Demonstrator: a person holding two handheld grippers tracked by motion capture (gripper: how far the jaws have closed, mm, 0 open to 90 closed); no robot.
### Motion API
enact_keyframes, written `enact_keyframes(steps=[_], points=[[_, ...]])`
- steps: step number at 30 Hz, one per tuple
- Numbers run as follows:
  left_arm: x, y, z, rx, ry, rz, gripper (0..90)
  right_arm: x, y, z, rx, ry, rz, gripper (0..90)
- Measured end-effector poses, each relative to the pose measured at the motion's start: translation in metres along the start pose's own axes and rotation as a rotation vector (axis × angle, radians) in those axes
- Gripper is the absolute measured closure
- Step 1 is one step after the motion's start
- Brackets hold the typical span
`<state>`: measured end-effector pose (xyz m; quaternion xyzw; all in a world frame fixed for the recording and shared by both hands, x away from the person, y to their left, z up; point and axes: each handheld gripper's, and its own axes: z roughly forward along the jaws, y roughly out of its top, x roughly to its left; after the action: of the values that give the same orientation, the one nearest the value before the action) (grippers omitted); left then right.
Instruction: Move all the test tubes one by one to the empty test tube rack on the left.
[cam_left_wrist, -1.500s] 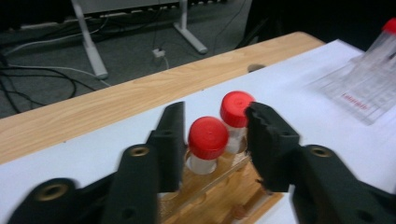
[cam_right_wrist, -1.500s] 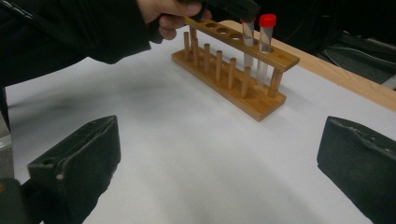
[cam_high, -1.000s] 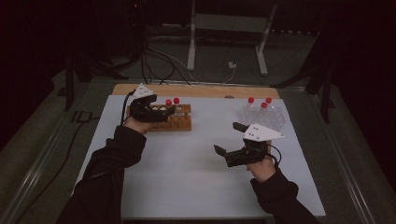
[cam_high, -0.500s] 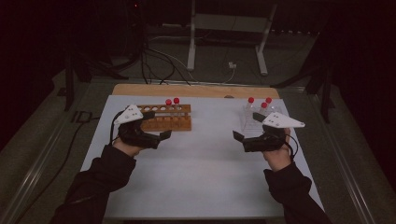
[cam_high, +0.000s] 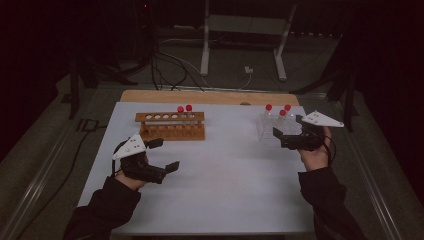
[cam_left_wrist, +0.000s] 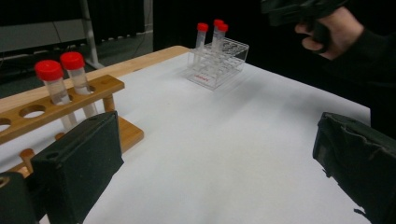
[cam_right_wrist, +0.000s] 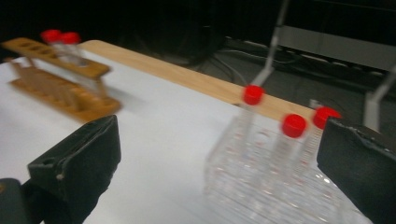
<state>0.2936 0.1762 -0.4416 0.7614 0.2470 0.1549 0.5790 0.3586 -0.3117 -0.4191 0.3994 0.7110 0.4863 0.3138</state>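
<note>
Fingers of the left gripper (cam_high: 159, 156) are spread wide, holding nothing, low over the bench (cam_high: 220, 190). Two tubes (cam_high: 183, 109) already stand in the wooden rack (cam_high: 172, 131). Three tubes (cam_high: 278, 109) remain in the clear rack (cam_high: 267, 131), where the right gripper (cam_high: 287, 133) hovers wide open.
</note>
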Motion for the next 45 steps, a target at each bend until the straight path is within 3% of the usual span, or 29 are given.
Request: enact_keyframes(steps=[5,10,13,18,22,28,45], points=[[-0.007,-0.009,0.004,0.026,-0.027,0.010,2.2,-0.014,-0.009,0.012,0.030,-0.070,0.055,0.0],[-0.009,-0.011,0.006,0.025,-0.031,0.008,2.2,-0.021,-0.018,0.024,0.060,-0.113,0.074,14.6],[-0.009,-0.012,0.006,0.026,-0.030,0.012,2.2,-0.024,-0.021,0.032,0.085,-0.131,0.080,16.7],[-0.008,-0.015,0.006,0.033,-0.028,0.005,2.2,-0.030,-0.025,0.044,0.128,-0.161,0.078,32.8],[-0.007,-0.016,0.005,0.032,-0.023,0.005,2.2,-0.034,-0.026,0.052,0.152,-0.165,0.073,42.2],[-0.007,-0.018,0.006,0.041,-0.022,0.008,2.2,-0.041,-0.026,0.063,0.165,-0.174,0.106,49.0],[-0.005,-0.021,0.005,0.042,-0.019,0.003,2.2,-0.048,-0.030,0.088,0.215,-0.181,0.131,69.6]])
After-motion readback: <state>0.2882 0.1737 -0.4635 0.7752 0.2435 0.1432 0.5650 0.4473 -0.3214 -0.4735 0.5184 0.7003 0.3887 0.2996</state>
